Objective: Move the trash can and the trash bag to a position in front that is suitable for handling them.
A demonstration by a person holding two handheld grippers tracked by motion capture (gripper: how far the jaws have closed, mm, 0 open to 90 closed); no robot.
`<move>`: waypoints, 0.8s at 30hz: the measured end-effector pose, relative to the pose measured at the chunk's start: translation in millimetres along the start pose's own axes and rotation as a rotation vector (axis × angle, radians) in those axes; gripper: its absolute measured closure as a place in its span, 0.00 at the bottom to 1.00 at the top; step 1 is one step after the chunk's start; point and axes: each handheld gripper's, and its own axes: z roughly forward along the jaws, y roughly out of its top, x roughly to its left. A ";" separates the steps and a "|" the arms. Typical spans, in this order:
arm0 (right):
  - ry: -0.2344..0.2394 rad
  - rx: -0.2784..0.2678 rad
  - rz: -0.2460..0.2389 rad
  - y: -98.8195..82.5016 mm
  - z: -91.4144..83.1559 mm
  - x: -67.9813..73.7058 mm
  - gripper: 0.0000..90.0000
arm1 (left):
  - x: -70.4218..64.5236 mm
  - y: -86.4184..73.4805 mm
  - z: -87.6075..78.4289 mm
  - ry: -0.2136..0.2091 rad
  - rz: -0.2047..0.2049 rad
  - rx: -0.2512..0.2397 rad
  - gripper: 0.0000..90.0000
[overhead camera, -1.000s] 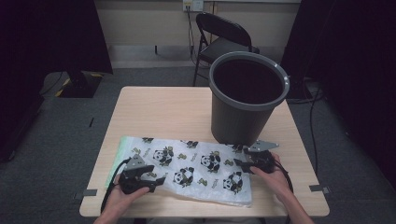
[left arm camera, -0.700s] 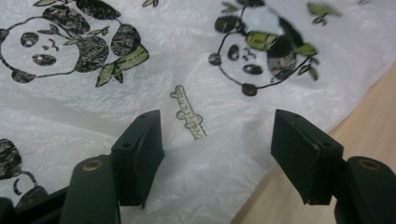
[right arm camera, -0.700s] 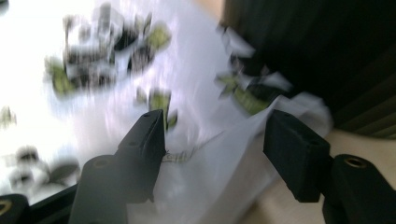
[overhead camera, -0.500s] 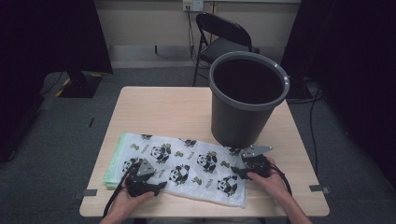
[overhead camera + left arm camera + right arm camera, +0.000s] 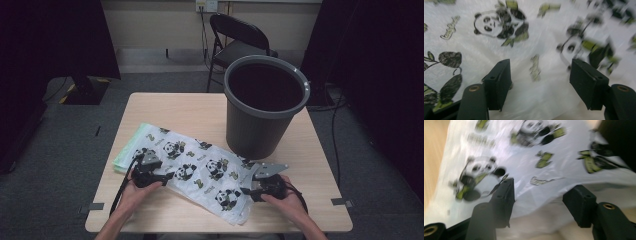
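Observation:
A white plastic bag printed with pandas (image 5: 200,167) lies flat across the front of the wooden table (image 5: 180,107). In the high view my left gripper (image 5: 165,176) rests on the bag's left part. My right gripper (image 5: 246,190) sits at the bag's right end. In the left gripper view the left gripper (image 5: 540,75) is open with the bag (image 5: 534,37) lying just under and beyond its jaws. In the right gripper view the right gripper (image 5: 544,192) is open too, over the bag's edge (image 5: 536,165), with bare table below.
A large dark grey bucket (image 5: 265,107) stands upright at the table's right back, close behind the bag. A black folding chair (image 5: 235,37) stands beyond the table. Tape marks sit on the table's front corners.
The bag has turned and slid, its right end now nearer the front edge. Both grippers moved toward the front with it, the right one further front and left.

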 end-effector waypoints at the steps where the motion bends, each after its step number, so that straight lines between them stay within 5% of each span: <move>1: -0.013 -0.015 0.012 -0.1 -4.7 -2.8 0.50 | 0.0 0.0 0.0 0.000 0.000 0.000 0.42; 2: -0.042 -0.039 0.034 -1.0 -13.1 -7.5 0.50 | -12.4 0.8 -12.9 -0.012 0.025 -0.019 0.43; 5: -0.083 -0.085 0.082 -5.0 -29.8 -17.1 0.50 | -23.8 -0.6 -18.1 -0.039 0.043 -0.025 0.46; 6: -0.112 -0.102 0.092 -6.5 -35.0 -20.9 0.50 | -37.2 -3.4 -17.6 -0.055 0.065 -0.035 0.48; 11: -0.142 -0.099 0.098 0.9 -24.4 -34.4 0.49 | -58.5 -1.6 0.6 -0.125 0.113 0.013 0.52; 13: -0.123 -0.071 0.100 3.3 -8.9 -38.7 0.50 | -61.0 -2.2 5.7 -0.126 0.124 0.040 0.58; 17: -0.115 -0.014 0.079 4.6 14.5 -42.2 0.53 | -56.0 -8.2 9.7 -0.128 0.069 0.066 0.57; 24: -0.016 0.053 0.089 -1.2 22.1 -34.2 0.58 | -39.1 -12.1 15.2 -0.083 0.008 0.079 0.52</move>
